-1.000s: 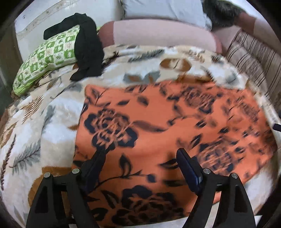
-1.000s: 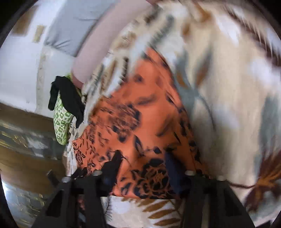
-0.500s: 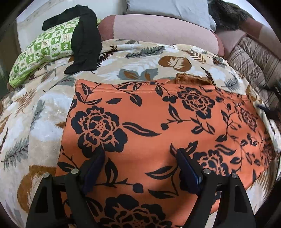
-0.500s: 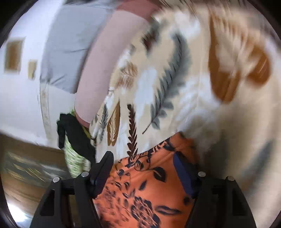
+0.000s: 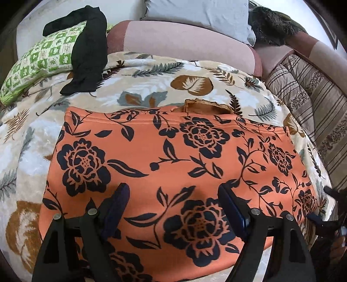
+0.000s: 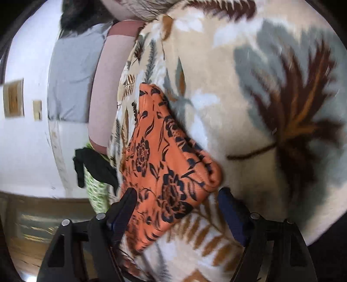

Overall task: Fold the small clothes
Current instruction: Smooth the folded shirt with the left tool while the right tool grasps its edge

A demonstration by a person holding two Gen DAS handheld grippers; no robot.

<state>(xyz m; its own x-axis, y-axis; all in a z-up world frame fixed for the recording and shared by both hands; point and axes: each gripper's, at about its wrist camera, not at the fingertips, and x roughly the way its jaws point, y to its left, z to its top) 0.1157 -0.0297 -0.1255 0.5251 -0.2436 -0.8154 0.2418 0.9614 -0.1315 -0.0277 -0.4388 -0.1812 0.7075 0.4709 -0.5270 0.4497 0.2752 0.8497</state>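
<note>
Left claw: both fingers spread wide apart, gripping nothing, poised over the near half of the orange floral garment. Whether the fingertips touch the cloth cannot be told. The garment, orange with dark blue-black roses and leaves, lies spread flat on the leaf-patterned blanket that covers the bed; its far edge is a folded hem, with a brown-orange inner layer showing at a gap in that edge.

Right claw: fingers likewise apart and empty, set at the corner of the same garment, which here appears bunched in soft rolled folds at its edge. One finger overlaps the orange cloth; the other stands over the bare blanket just beside it. This view is partly blurred.

Beyond the garment, in the left view: a green-and-white checked pillow at the far left of the bed, with a black garment draped across it and trailing onto the blanket. A pink bolster lies along the head of the bed, a grey pillow behind it. A striped brown quilt lies at the right edge.
</note>
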